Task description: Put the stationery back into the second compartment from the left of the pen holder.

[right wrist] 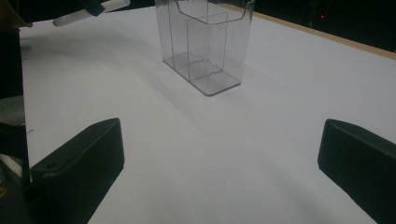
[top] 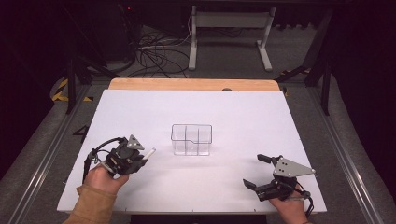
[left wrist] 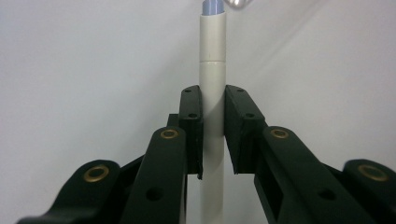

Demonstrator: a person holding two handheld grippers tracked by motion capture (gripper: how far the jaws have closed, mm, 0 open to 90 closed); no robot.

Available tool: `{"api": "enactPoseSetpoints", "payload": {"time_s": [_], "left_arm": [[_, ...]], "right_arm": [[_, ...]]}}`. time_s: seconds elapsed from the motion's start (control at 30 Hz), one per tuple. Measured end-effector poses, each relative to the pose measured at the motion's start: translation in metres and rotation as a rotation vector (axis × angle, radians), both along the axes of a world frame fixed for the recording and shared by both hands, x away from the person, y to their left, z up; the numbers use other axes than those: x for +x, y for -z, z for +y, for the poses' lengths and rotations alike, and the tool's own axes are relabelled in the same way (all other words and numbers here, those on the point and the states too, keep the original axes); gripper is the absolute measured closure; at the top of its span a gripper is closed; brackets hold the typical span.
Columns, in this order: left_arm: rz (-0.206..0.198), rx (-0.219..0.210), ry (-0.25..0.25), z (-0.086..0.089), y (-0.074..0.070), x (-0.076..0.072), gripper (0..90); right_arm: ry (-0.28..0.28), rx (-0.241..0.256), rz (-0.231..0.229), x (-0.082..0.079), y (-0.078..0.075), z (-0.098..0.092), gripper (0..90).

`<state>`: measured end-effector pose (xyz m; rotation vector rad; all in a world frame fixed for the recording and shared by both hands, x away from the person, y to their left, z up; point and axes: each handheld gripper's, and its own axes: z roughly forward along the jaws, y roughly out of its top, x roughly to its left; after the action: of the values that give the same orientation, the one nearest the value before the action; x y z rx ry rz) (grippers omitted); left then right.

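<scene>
A clear plastic organiser (top: 191, 139) with compartments stands upright at the middle of the white table; it stands ahead in the right gripper view too (right wrist: 205, 44). My left gripper (top: 140, 157) is shut on a white marker (top: 148, 153), left of the organiser, the marker's tip pointing toward it. In the left gripper view the marker (left wrist: 212, 93) runs straight up between the two jaws, with a bluish end at the top. My right gripper (top: 257, 171) rests open near the front right of the table, nothing between its jaws. The marker (right wrist: 91, 12) also appears at the top left of the right gripper view.
The white sheet (top: 140, 112) covers a wooden tabletop (top: 187, 84), whose far edge shows. Beyond it are cables (top: 154, 51) on the floor and a white table frame (top: 229, 28). Metal rails (top: 46, 154) run along both sides.
</scene>
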<state>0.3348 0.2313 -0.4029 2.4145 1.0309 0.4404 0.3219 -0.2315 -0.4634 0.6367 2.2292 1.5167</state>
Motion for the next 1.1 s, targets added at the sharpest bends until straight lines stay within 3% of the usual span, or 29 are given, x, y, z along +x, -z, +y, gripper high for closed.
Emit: {"api": "enactPoseSetpoints", "payload": {"time_s": [0.23, 0.67, 0.87, 1.1], "left_arm": [[-0.103, -0.099, 0.013, 0.0, -0.015, -0.003, 78.4], [-0.24, -0.297, 0.061, 0.001, -0.037, -0.007, 78.4], [-0.27, -0.436, 0.104, 0.003, -0.043, -0.008, 78.3], [-0.328, -0.529, 0.126, 0.001, -0.046, -0.008, 78.3]], "right_arm": [[0.003, -0.002, -0.003, 0.0, 0.0, 0.0, 0.9], [-0.001, 0.004, -0.004, 0.0, 0.0, 0.0, 0.9], [-0.003, 0.006, -0.008, -0.001, 0.0, 0.0, 0.9], [-0.004, 0.007, -0.009, -0.002, -0.001, 0.0, 0.9]]}}
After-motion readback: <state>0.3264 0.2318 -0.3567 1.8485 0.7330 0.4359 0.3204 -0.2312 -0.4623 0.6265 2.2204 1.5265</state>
